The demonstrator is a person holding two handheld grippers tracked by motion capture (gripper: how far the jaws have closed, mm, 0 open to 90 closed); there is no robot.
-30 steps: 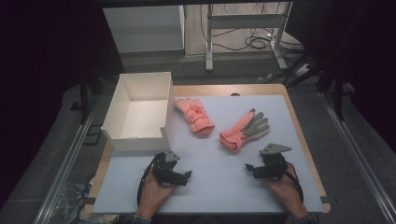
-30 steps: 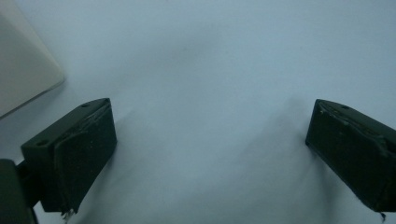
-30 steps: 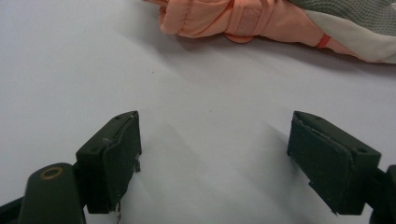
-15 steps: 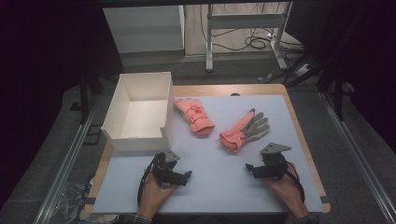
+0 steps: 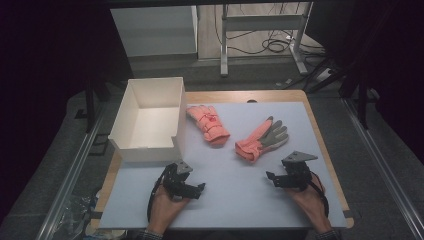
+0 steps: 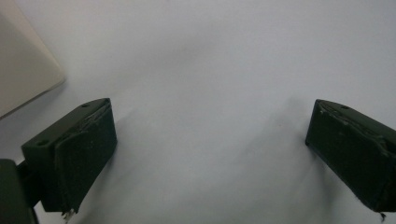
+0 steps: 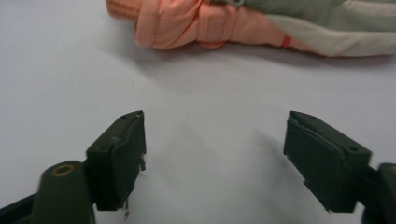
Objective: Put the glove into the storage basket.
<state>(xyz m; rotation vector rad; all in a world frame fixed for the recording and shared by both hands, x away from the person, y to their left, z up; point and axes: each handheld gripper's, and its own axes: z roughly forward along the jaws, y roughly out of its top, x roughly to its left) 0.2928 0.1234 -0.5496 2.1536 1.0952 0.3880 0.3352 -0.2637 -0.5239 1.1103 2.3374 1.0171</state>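
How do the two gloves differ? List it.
1. The left glove lies nearer the white box; the right glove lies nearer the right claw.
2. The left glove shows coral all over; the right glove shows a grey palm and fingers.
3. The left glove's fingers point up-left toward the box; the right glove's point up-right.
Both are coral, lie flat on the table, untouched.

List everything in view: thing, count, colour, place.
box: one, white, open-topped, far left of the table.
left glove: one, salmon pink, just right of the box.
right glove: one, salmon pink with grey palm, mid-table, ahead of the right gripper.
table: one, pale blue-grey top with wooden edge.
desk frame: one, white, on the floor beyond the table.
left gripper: one, black, near left, jaws open, nothing between them.
right gripper: one, black, near right, jaws open, just been closing a little, nothing between them.
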